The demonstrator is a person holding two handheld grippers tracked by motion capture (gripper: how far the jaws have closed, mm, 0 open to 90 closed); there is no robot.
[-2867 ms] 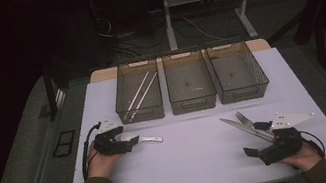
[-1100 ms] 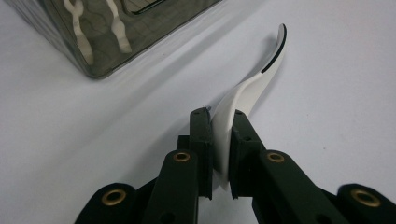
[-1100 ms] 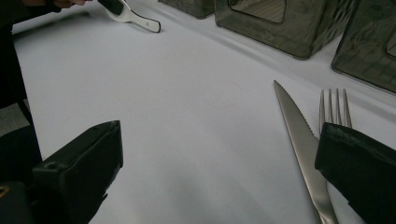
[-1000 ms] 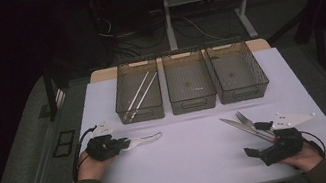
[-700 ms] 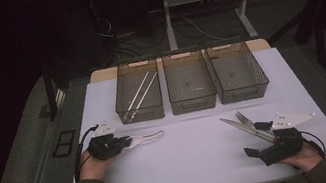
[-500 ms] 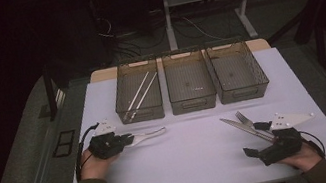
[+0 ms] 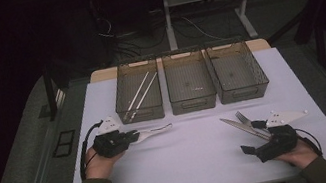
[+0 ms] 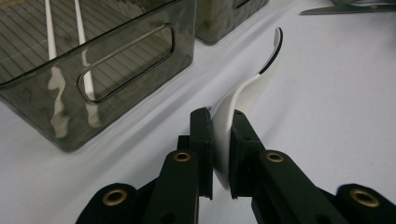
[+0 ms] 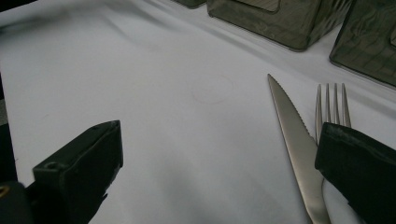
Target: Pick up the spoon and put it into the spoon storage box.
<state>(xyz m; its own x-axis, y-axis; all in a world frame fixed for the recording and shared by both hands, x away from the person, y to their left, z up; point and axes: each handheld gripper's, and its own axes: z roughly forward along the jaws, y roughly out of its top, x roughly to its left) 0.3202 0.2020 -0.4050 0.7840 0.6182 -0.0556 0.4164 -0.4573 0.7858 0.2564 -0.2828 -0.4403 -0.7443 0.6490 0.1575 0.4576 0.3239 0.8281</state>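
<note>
Two claws: left claw (image 7: 131, 136) at lower left of the high view, right claw (image 7: 253, 137) at lower right, each held in a hand.
Left claw state: jaws together, clamped on the handle of a white spoon (image 8: 254, 88).
Spoon place: left of centre in the high view (image 7: 154, 131), pointing right, just in front of the left bin (image 7: 143, 111); it is lifted a little above the white table (image 7: 197, 151).
Right claw state: jaws wide apart, holding nothing, low over the table.
Knife (image 9: 294, 140) and fork (image 9: 330, 105): lying side by side on the table, at the right of the right gripper view, close to the right jaw.
Left bin contents: two white chopsticks (image 8: 49, 32).
</note>
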